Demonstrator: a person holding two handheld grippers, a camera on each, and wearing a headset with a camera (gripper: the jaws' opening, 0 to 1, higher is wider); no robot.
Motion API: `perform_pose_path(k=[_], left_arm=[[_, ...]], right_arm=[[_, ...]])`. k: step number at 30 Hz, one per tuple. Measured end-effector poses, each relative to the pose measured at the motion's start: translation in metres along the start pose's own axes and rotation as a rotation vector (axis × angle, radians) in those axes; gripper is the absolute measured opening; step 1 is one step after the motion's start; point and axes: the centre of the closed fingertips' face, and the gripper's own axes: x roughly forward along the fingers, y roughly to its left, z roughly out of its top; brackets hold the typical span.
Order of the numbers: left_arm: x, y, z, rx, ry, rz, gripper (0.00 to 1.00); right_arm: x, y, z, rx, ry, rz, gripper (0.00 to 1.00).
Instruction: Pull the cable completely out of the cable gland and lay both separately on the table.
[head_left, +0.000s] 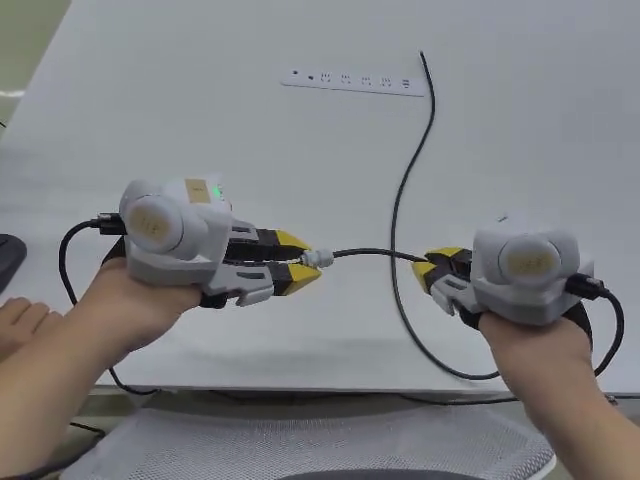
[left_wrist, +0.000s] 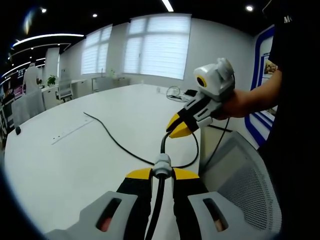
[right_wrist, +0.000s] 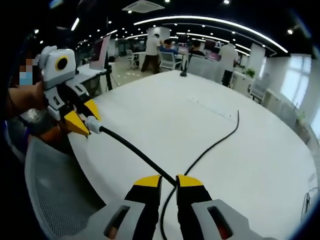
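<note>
Left gripper (left_wrist: 163, 175) pinches the cable gland (left_wrist: 162, 165) above the table (head_left: 200, 100) edge; right of the gland, my right gripper (right_wrist: 167, 181) clamps the cable (head_left: 375, 253). Its axis runs straight between them, so I'd pull rightward.

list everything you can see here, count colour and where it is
table: 1, white, under everything
power strip: 1, white, far side of the table
cable: 1, black, from beside the power strip across the table, up into both grippers
cable gland: 1, light grey, on the cable, between the left gripper's jaws
mesh chair: 1, grey, below the near table edge
people: several, far background in the right gripper view
left gripper: 1, white, black and yellow, shut on the cable gland
right gripper: 1, same colours, shut on the cable
left hand: 1, holds the left gripper
right hand: 1, holds the right gripper
</note>
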Motion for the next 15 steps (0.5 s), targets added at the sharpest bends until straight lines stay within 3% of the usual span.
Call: perform_pose_path(k=[2,10,15], left_arm=[[0.001,-0.001,0.0,0.005,0.003,-0.001,0.15],[0.004,-0.005,0.001,0.008,0.006,-0.012,0.15],[0.004,-0.006,0.0,0.014,0.009,-0.016,0.15]], right_arm=[[-0.001,0.007,0.008,-0.046,-0.02,0.016,0.07],[0.0,0.054,0.034,-0.402,-0.029,0.094,0.11],[0.004,0.071,0.044,-0.532,-0.038,0.104,0.09]])
